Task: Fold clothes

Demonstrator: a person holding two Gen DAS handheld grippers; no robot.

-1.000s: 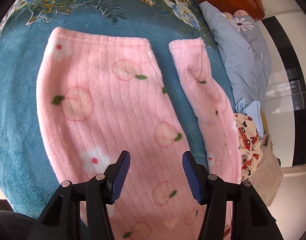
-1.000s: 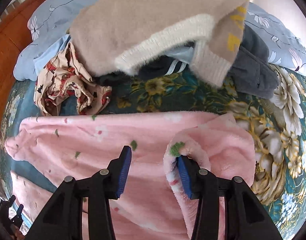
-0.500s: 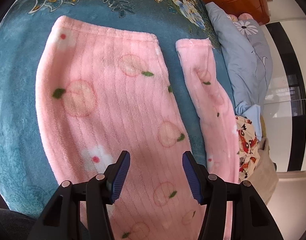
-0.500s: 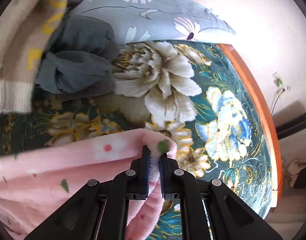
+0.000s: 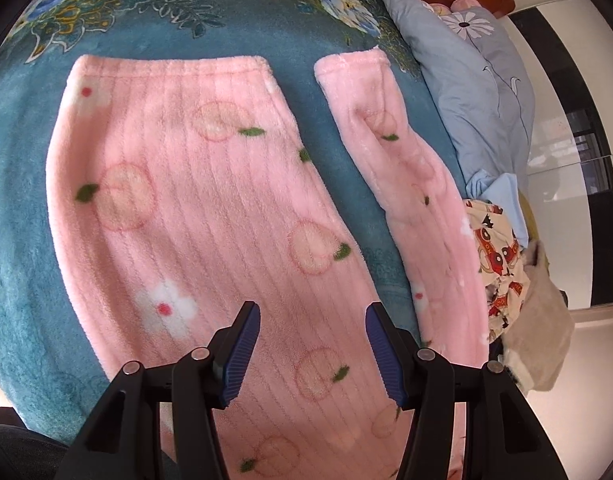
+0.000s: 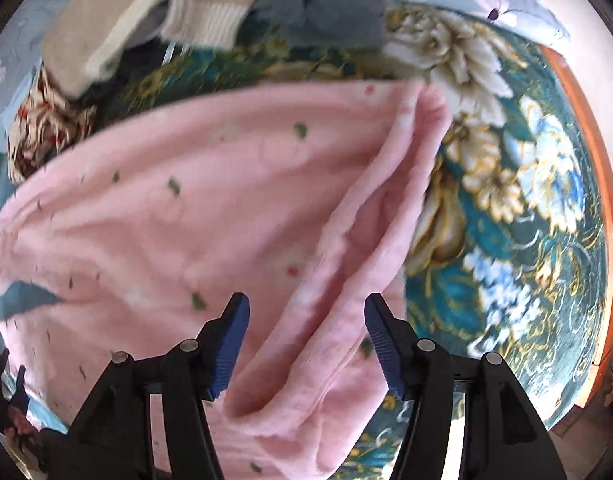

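While both claws hang over the bed, a pair of fluffy pink fleece pyjama trousers printed with peaches, green leaves and white flowers (image 5: 210, 216) lies spread on a teal plush bed blanket with large cream and blue flowers (image 5: 22, 208). From the left wrist view, the left claw (image 5: 312, 344) hovers spread wide with nothing between its blue ribbed pads (image 5: 242, 344), just above the broad trouser leg. That leg lies flat, its cuff toward the far side. The second, narrower trouser leg (image 5: 402, 184) lies beside it, apart from it, with a strip of teal blanket showing between them. Just beyond the narrow leg sit a pale blue pillow with a daisy print (image 5: 474, 76) and a crumpled cream cloth with red cartoon figures (image 5: 498, 256).

From the right wrist view, which is blurred, the right claw (image 6: 306, 340) is also released, its blue pads (image 6: 230, 344) apart and gripping nothing. Below it the pink trousers' waist end (image 6: 306, 360) is bunched into soft folds and a rolled lip. Farther back on the bed rests a heap of other garments: a beige knit jumper with white ribbed cuffs (image 6: 146, 20) and a dark grey garment (image 6: 322, 4).
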